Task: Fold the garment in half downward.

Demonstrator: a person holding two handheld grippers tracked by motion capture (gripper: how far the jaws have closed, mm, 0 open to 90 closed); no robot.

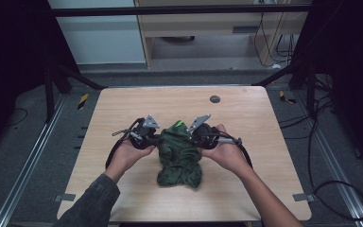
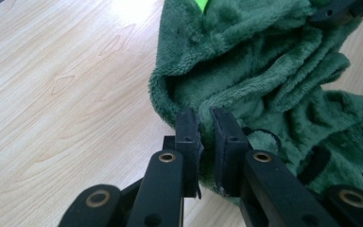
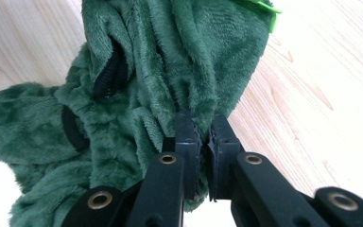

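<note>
Fleece gathers in a dark green heap at the middle of the high view: a green plush garment (image 1: 179,156) lies crumpled on the wooden table (image 1: 123,109), slightly toward six o'clock from the table's centre, with a bright green tag (image 1: 180,125) at its twelve o'clock end. The left gripper (image 1: 157,138) meets the garment's upper edge from nine o'clock, held in the person's left hand (image 1: 127,155); the right gripper (image 1: 192,137) meets it from three o'clock, held in the right hand (image 1: 224,151). Both grippers sit at the same end of the cloth, the fabric bunched between them. A small dark round disc (image 1: 214,99) is set in the tabletop toward twelve o'clock, well apart from the garment.

Left gripper view: the two black jaws stand almost together, pinching a fold of the garment (image 2: 264,71) between their pads. The fleece spreads from the jaw tips toward one and three o'clock; bare table (image 2: 66,94) fills the nine o'clock side. The tip of the other gripper (image 2: 340,9) touches the cloth at the one o'clock corner.

Right gripper view: the jaws are likewise nearly closed, gripping a ridge of the garment (image 3: 160,61) that rises toward twelve o'clock. A black zipper (image 3: 108,71) shows in the pile at ten o'clock. The tag (image 3: 264,8) peeks out at one o'clock, and table (image 3: 321,94) lies toward three o'clock.
</note>
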